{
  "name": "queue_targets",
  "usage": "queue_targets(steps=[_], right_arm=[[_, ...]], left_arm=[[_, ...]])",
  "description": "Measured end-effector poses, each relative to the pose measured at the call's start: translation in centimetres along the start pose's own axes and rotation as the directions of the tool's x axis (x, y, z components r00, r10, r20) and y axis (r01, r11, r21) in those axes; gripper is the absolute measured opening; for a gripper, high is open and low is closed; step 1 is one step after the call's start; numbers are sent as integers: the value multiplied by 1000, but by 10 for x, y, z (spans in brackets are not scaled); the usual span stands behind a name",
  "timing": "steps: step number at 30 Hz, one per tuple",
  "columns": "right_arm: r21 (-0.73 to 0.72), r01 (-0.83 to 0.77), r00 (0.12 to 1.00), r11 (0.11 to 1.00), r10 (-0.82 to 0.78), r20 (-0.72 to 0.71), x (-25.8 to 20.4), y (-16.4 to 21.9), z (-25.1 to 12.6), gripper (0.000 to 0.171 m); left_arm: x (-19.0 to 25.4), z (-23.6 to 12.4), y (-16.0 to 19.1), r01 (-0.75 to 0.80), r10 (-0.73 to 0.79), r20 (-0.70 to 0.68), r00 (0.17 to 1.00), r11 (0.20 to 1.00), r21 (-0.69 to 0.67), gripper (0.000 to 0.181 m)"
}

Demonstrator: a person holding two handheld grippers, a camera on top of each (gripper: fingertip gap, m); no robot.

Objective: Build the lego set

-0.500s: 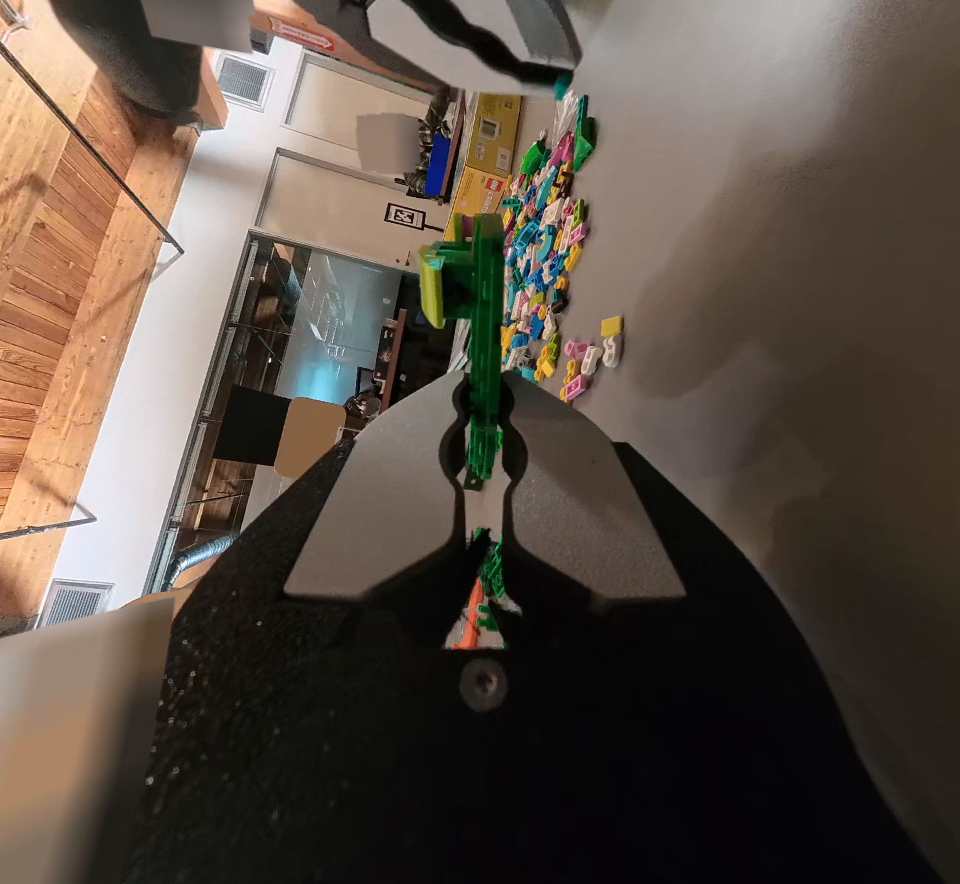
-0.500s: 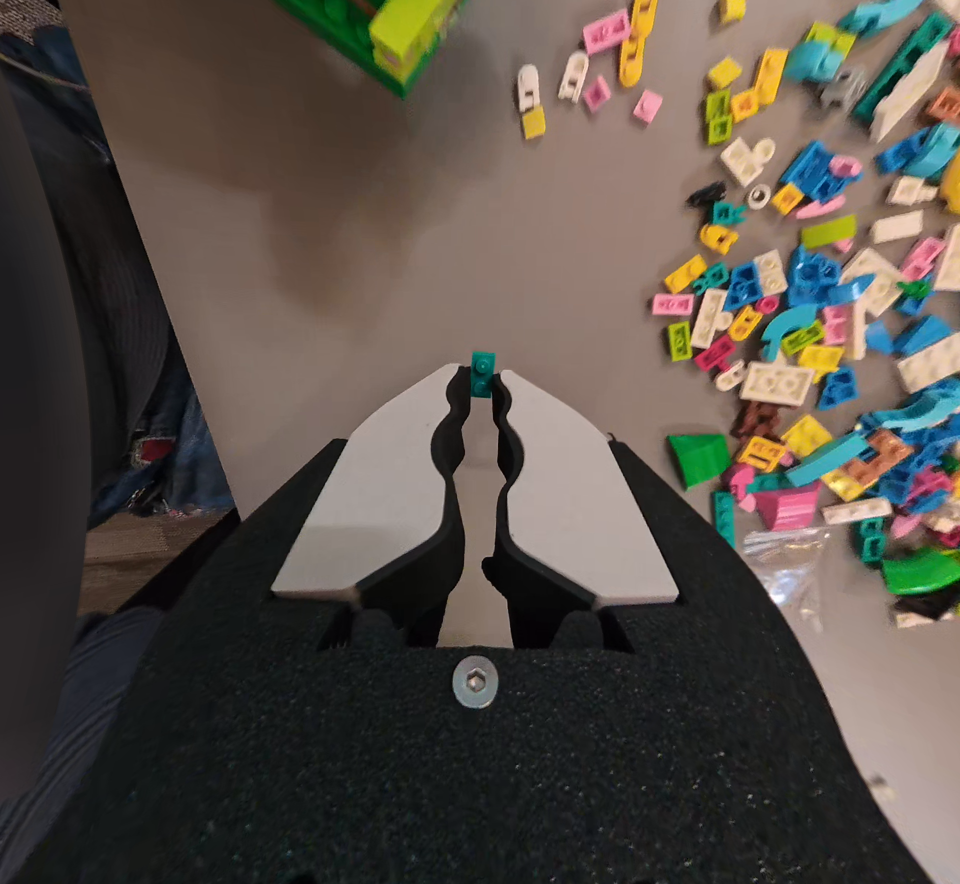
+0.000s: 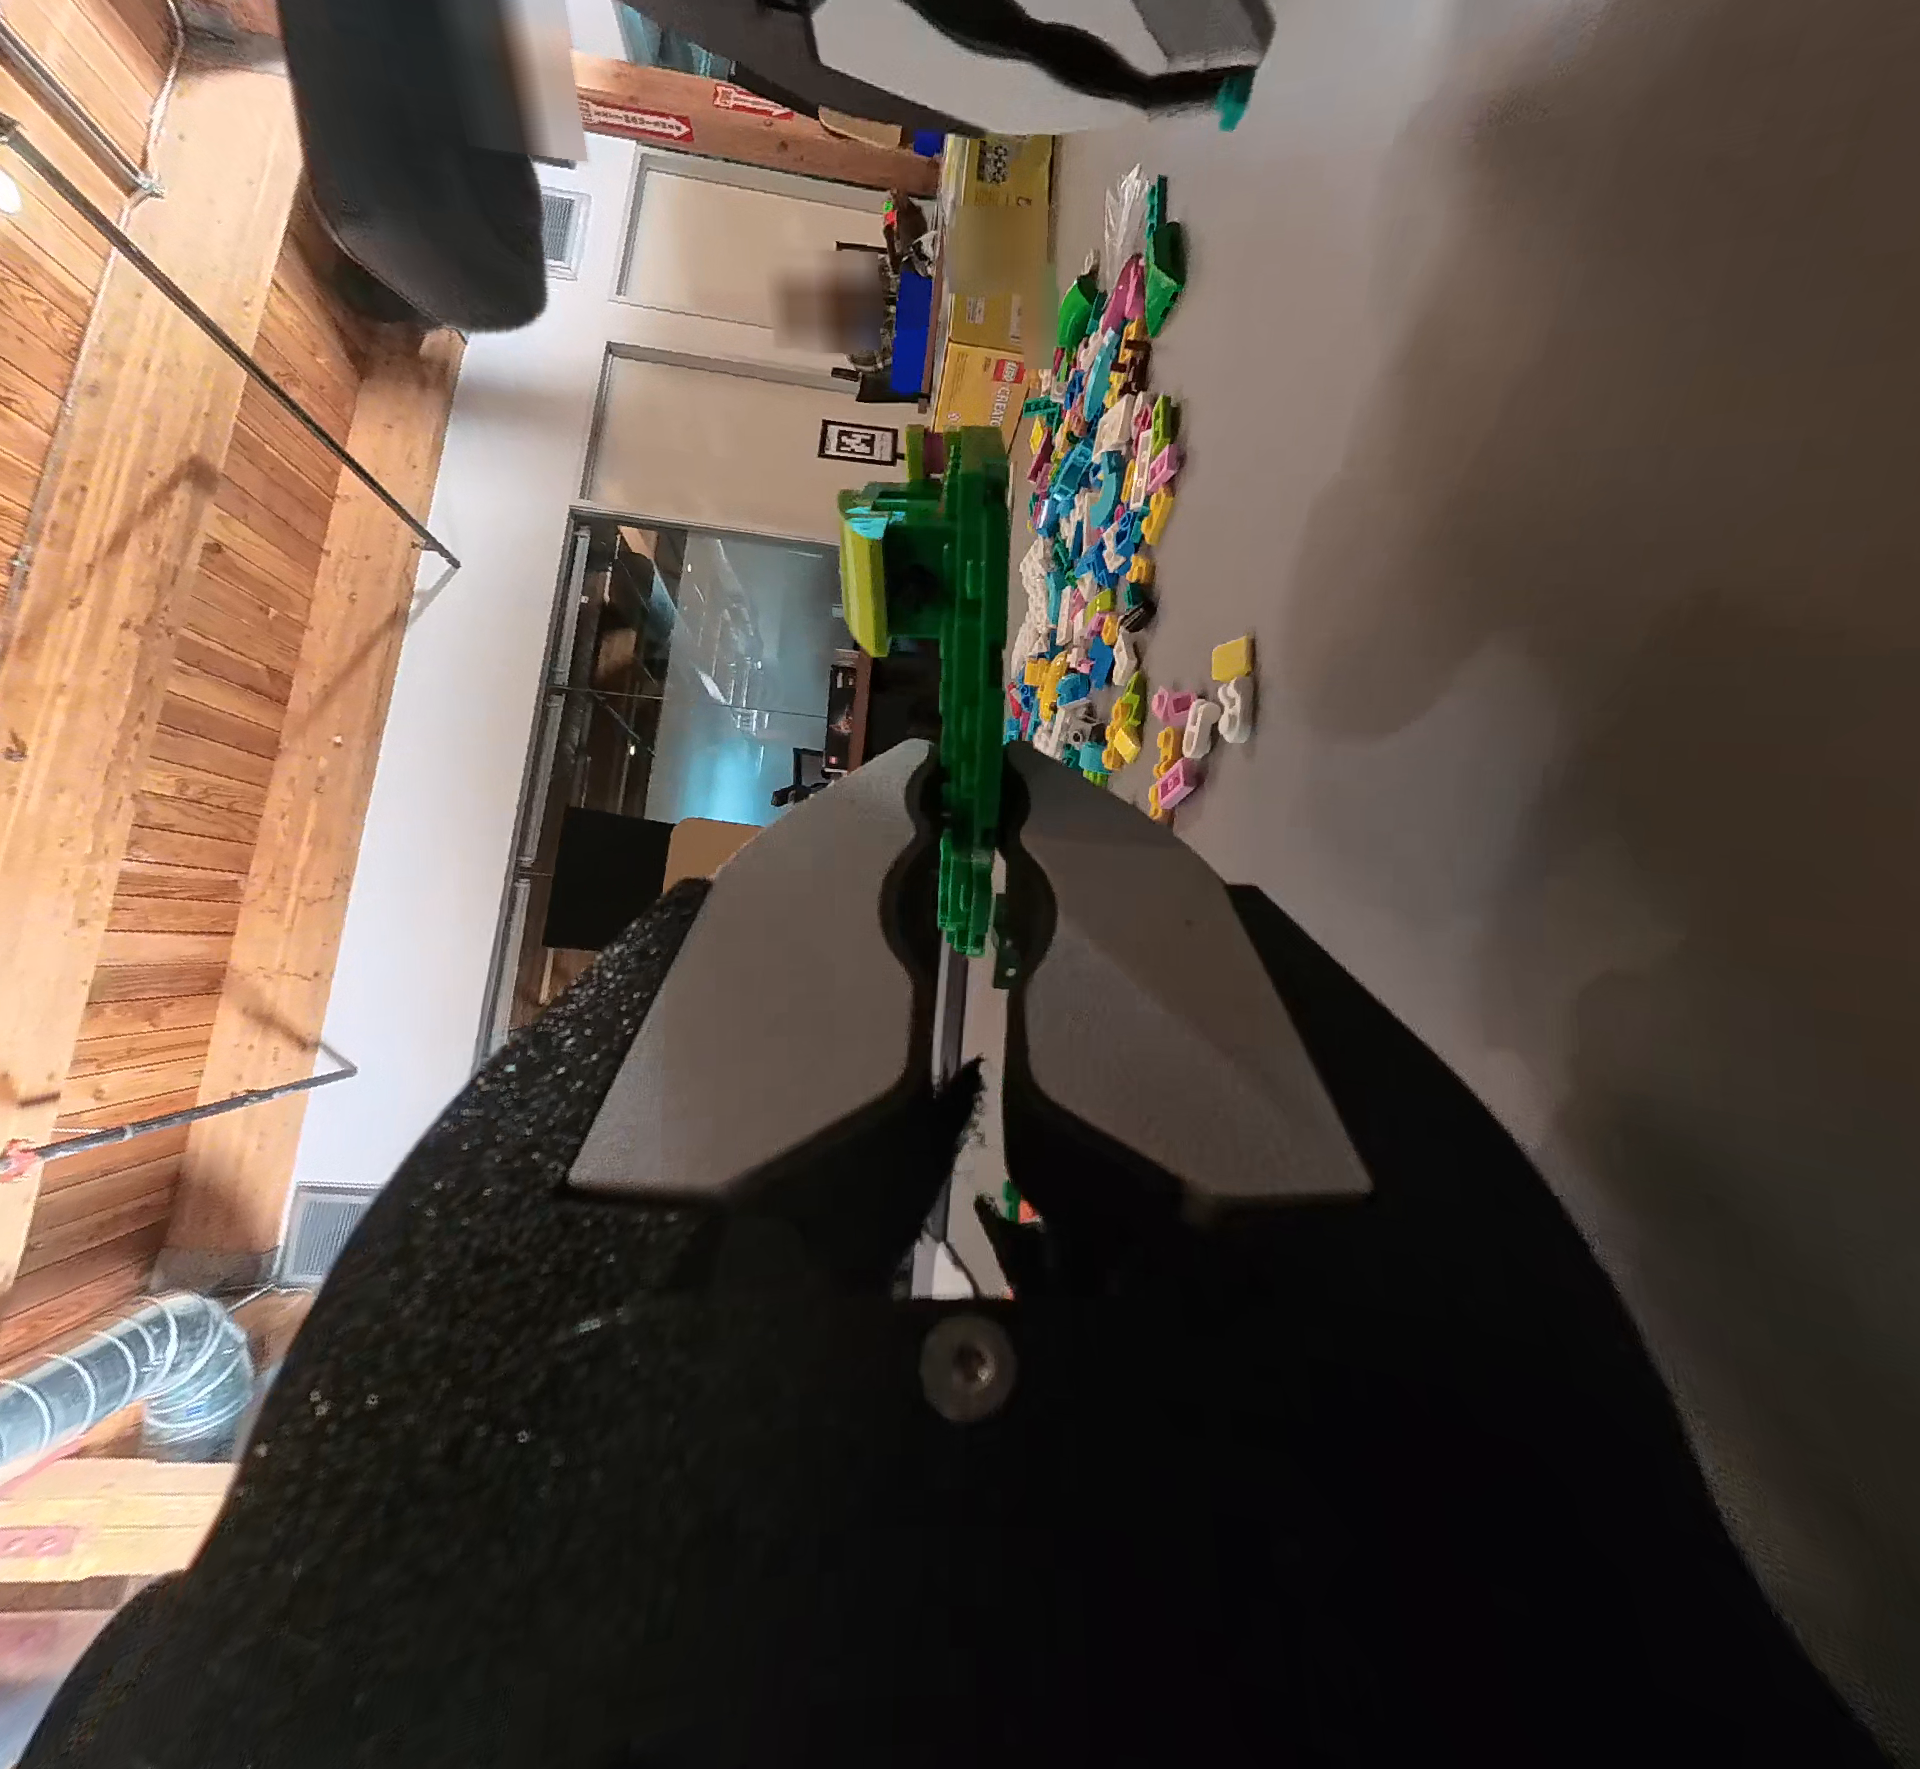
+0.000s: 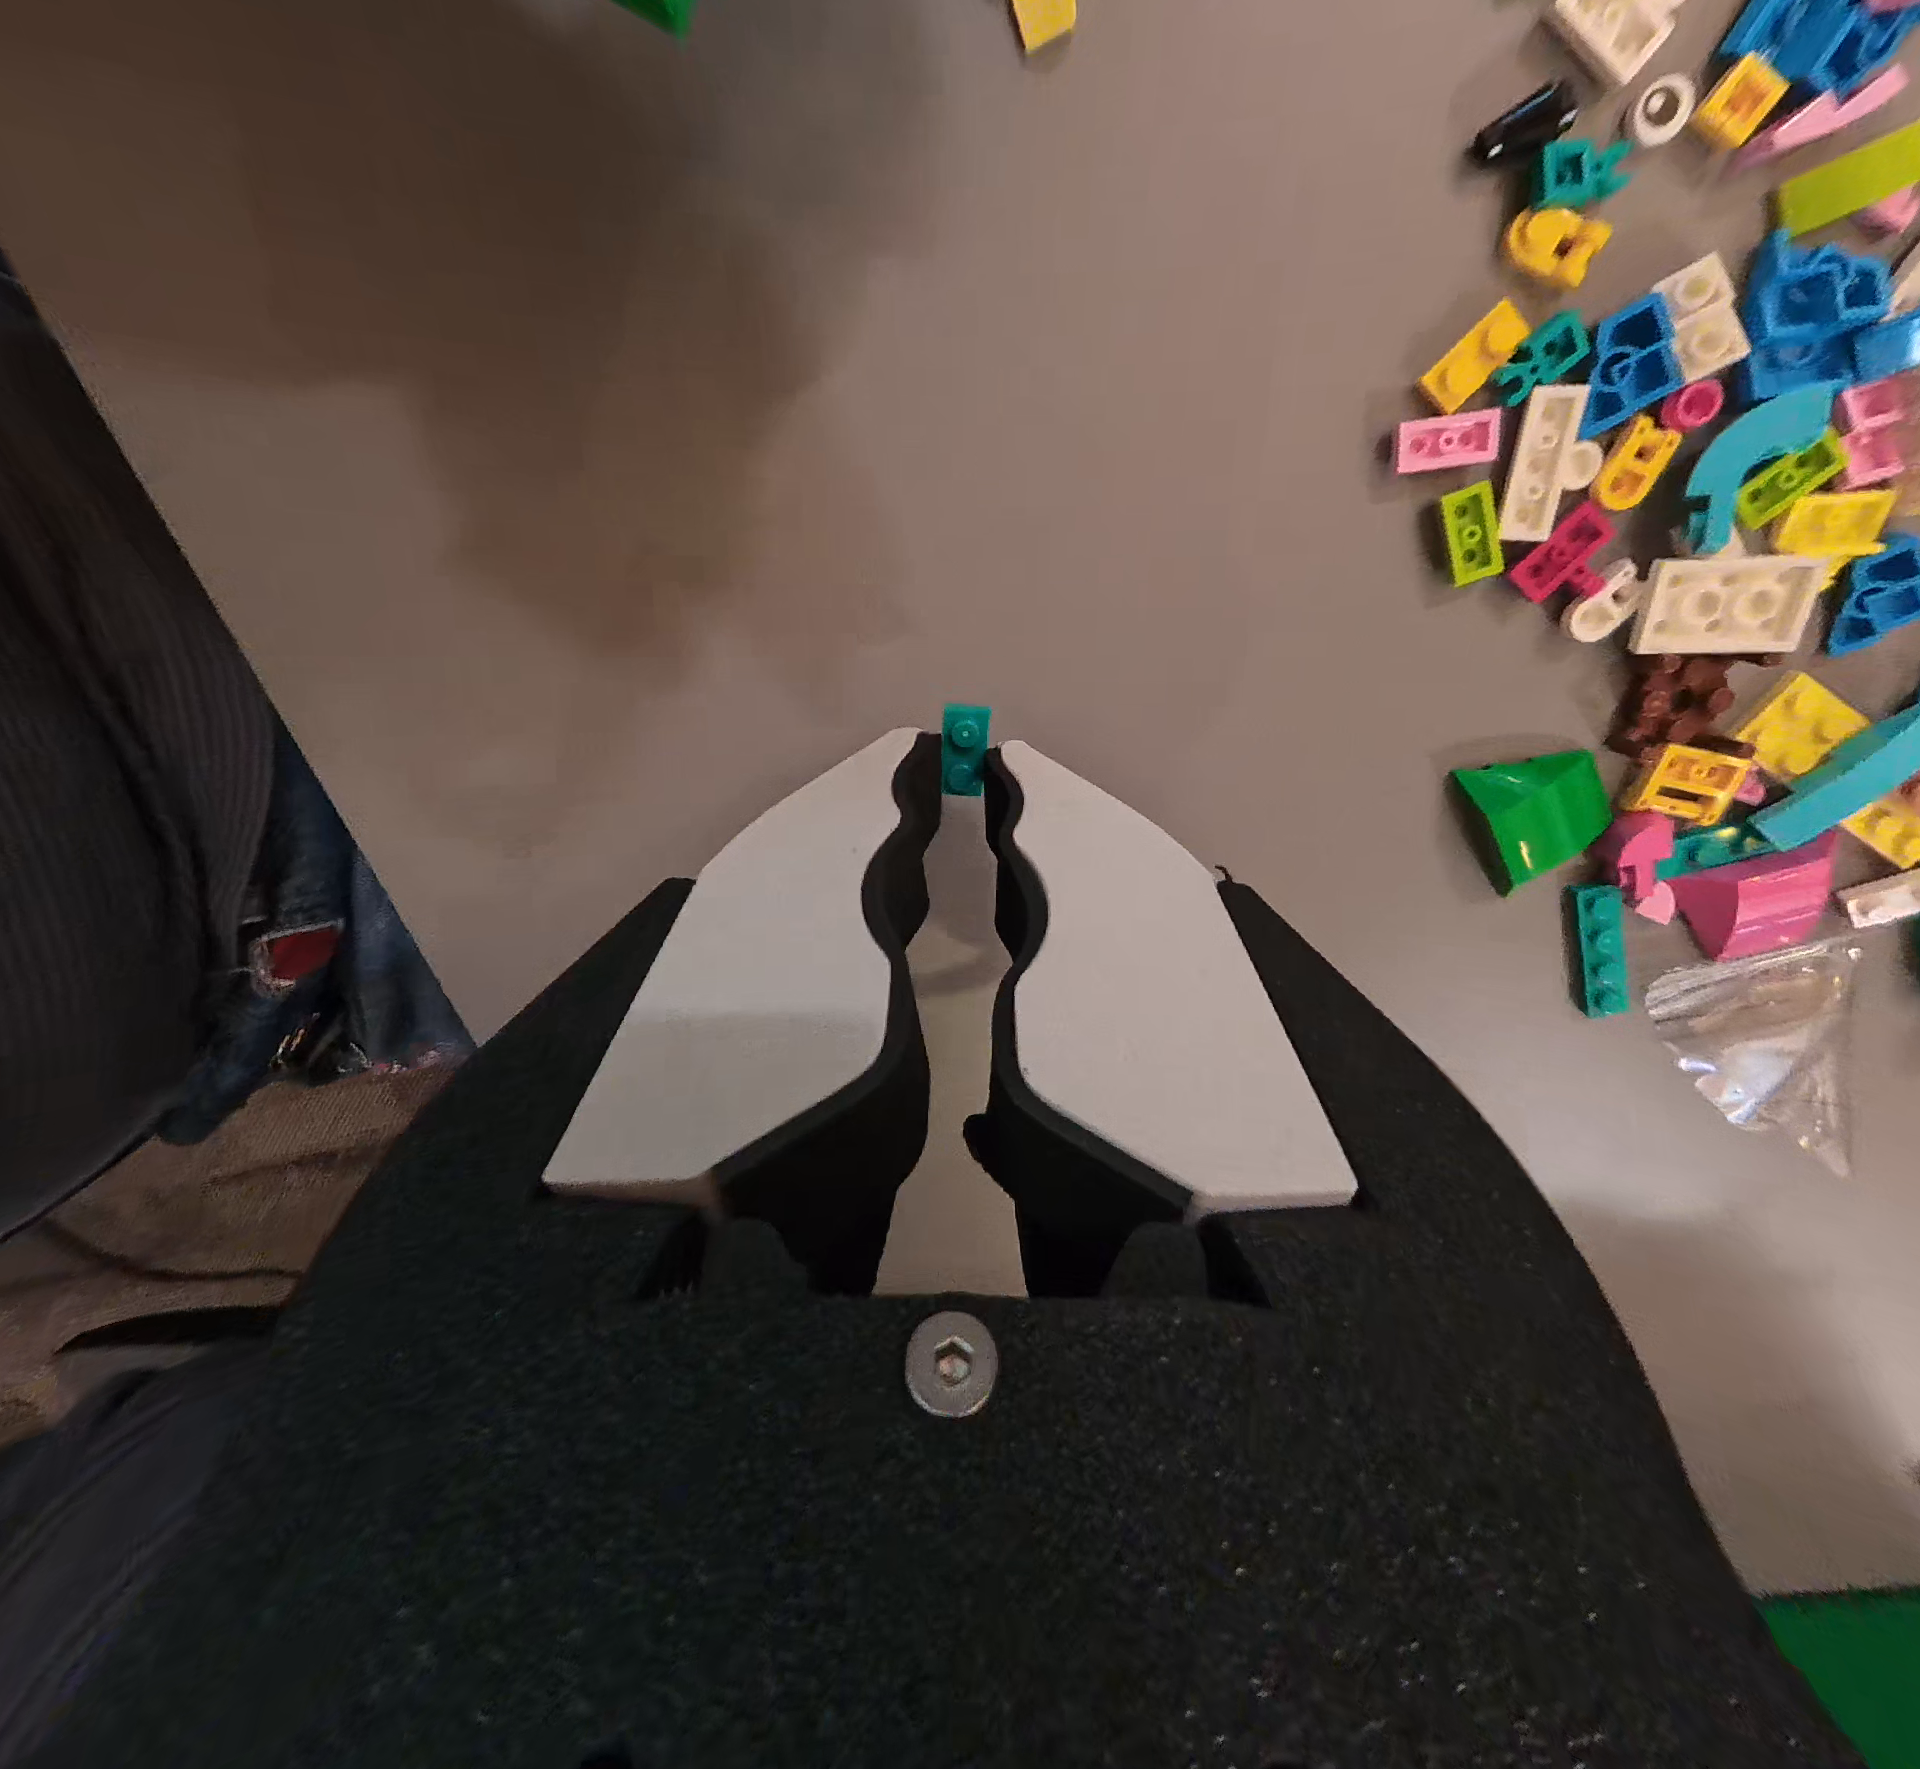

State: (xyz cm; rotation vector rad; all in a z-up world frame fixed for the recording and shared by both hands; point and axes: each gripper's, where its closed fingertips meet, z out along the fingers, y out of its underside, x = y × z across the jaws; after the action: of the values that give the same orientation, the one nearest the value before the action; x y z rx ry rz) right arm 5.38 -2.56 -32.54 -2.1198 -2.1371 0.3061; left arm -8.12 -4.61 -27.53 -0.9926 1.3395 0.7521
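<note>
Right wrist view shows my right claw (image 4: 964, 755) pinched narrow on a small teal two-stud plastic plate (image 4: 964, 751), held above the bare grey tabletop (image 4: 831, 369). My left claw (image 3: 971, 800) clamps the edge of the bright green studded base plate (image 3: 971, 639), lifted edge-on, with a lime block (image 3: 868, 592) already fixed to it. Beyond that base plate lies the big scatter of loose coloured bricks (image 3: 1101, 556), so I judge the build barely begun: the teal plate is not yet seated, and most pieces remain.
</note>
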Motion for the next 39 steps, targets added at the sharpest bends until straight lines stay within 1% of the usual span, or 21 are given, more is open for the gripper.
queue_targets(steps=[5, 10, 13, 21, 39], right_arm=[[-48, -11, 1000, 999, 10, -25, 2, 4, 6, 7], [-96, 15, 1000, 995, -17, -20, 0, 4, 11, 7], [-116, 20, 1000, 993, -21, -12, -2, 5, 14, 7], [-143, 27, 1000, 989, -28, -8, -2, 5, 19, 7], [-134, 12, 1000, 991, -13, -9, -1, 2, 20, 7]], left_arm=[[0, -1, -2, -33, 33, 11, 999, 999, -3, 8], [6, -1, -9, -160, 160, 19, 987, 987, -9, 8], [10, 0, -13, -204, 204, 15, 979, 979, -6, 8], [6, -1, -10, -154, 154, 17, 988, 988, -7, 8], [10, 0, -9, -151, 151, -1, 988, 988, -3, 8]])
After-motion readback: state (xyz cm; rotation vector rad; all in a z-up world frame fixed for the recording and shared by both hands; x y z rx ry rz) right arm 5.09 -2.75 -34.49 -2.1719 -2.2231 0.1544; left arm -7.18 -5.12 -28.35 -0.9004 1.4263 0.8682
